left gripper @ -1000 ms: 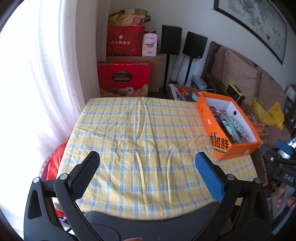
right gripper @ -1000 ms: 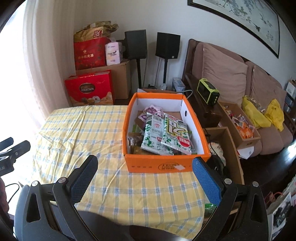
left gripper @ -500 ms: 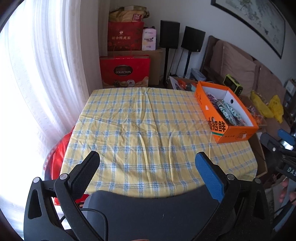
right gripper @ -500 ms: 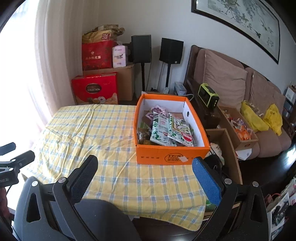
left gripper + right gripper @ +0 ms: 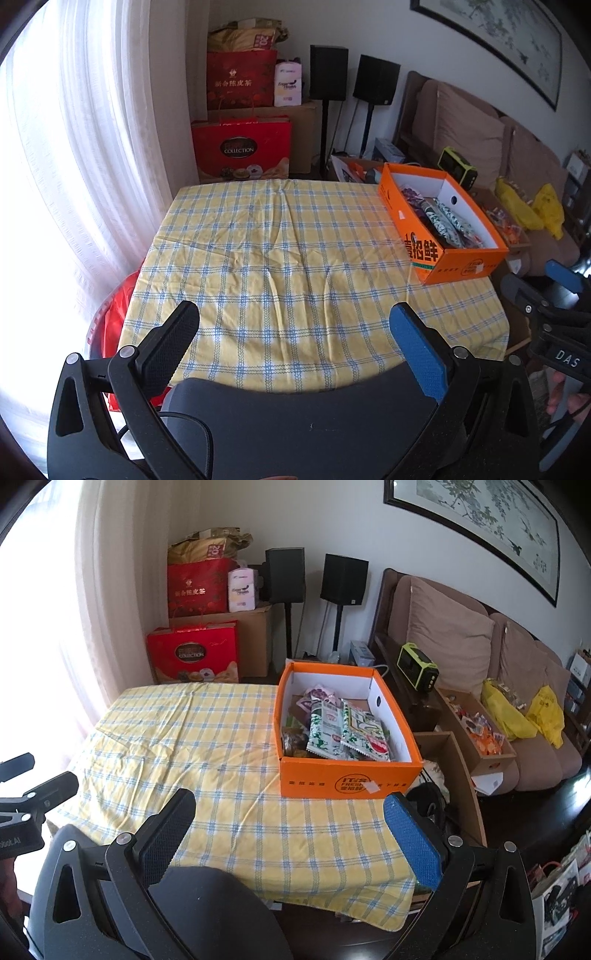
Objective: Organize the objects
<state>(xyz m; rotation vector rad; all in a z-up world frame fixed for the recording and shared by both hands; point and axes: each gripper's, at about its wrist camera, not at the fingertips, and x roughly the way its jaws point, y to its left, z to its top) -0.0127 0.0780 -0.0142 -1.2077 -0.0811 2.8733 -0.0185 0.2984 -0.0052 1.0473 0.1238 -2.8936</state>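
Observation:
An orange cardboard box full of snack packets stands at the right side of a table with a yellow-and-blue checked cloth. The box also shows in the left wrist view, at the table's far right edge. My left gripper is open and empty, held above the near edge of the table over a dark chair back. My right gripper is open and empty, in front of the box and well short of it.
Red gift boxes, a cardboard carton and two black speakers stand against the far wall. A sofa with yellow bags and open cartons lies to the right. A white curtain hangs to the left.
Both grippers have pulled back and up from the table; the chair back has come into view below them and the box looks smaller. Both stay open and empty.

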